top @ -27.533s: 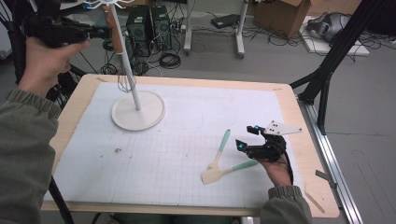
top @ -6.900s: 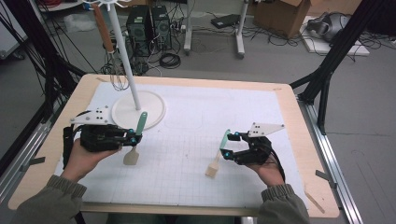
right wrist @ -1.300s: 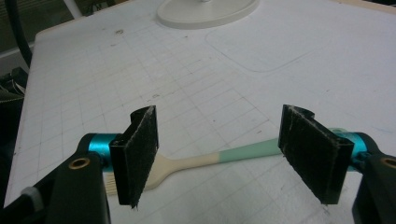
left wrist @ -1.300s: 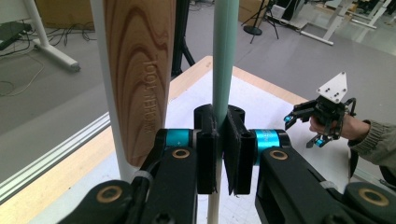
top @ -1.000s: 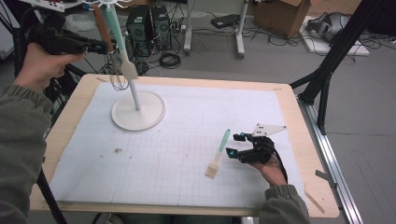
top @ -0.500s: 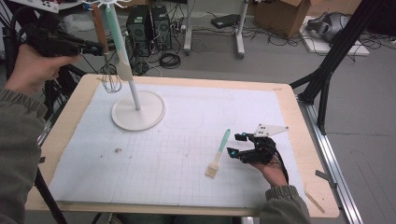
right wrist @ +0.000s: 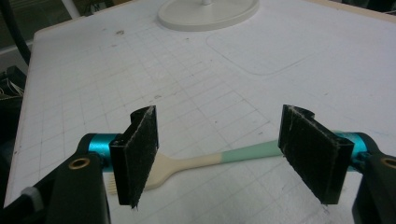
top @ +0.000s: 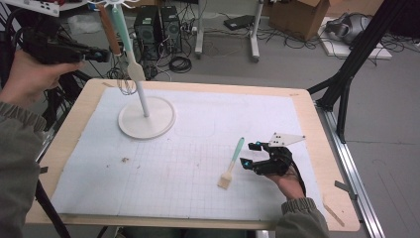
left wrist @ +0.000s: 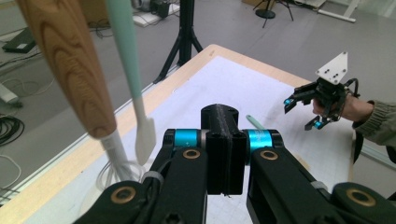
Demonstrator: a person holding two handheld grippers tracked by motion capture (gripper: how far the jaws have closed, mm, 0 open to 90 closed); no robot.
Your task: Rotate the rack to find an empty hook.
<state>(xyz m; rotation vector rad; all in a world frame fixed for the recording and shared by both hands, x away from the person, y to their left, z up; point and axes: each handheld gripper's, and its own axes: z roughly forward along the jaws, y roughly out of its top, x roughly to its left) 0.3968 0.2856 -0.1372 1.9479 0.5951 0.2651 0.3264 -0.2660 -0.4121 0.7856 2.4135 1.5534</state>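
Left gripper (left wrist: 224, 154) closed empty (no readable writing anywhere); right gripper (right wrist: 229, 154) apart over brush (right wrist: 196, 164).

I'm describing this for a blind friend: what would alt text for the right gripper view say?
Two open black pads of the right gripper hover over a brush with a mint and cream handle, lying on a white gridded mat. A round white stand base sits at the far edge.

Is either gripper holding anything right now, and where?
Nothing. The left gripper is shut empty beside the hanging spatula; the right gripper stands open over the brush.
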